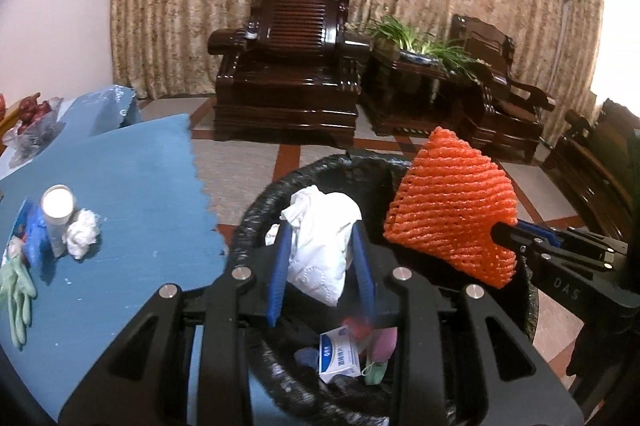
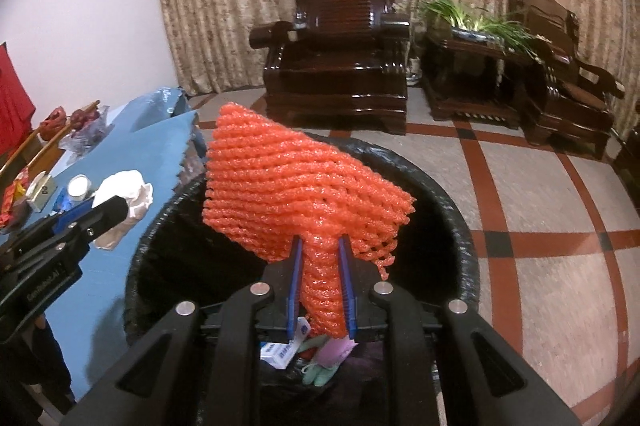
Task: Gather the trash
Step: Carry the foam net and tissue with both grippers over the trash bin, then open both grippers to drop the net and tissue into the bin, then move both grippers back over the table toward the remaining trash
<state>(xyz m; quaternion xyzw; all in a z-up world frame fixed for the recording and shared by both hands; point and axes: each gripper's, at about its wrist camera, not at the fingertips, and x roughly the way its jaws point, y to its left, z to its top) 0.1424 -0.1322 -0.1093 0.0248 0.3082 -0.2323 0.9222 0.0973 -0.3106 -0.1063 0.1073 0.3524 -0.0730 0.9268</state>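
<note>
Right now both grippers hang over the black-lined trash bin [image 1: 256, 222], which stands just beside the blue-covered table [image 1: 132, 186]. The left gripper [image 1: 320, 226] has its jaws closed narrowly on a crumpled white tissue [image 1: 320, 246], held above the bin's mouth. The right gripper [image 2: 320, 246] has its jaws pinched tight on the gathered end of an orange foam net [image 2: 288, 186], whose wide part fans out above the bin's rim. Down inside the bin lie a small white-and-blue box [image 1: 338, 356] and some greenish and pink scraps. On the table remain a white cylinder [image 1: 58, 214], another wad of tissue [image 1: 82, 232], something blue, and a pale green glove [image 1: 16, 286] near the edge.
</note>
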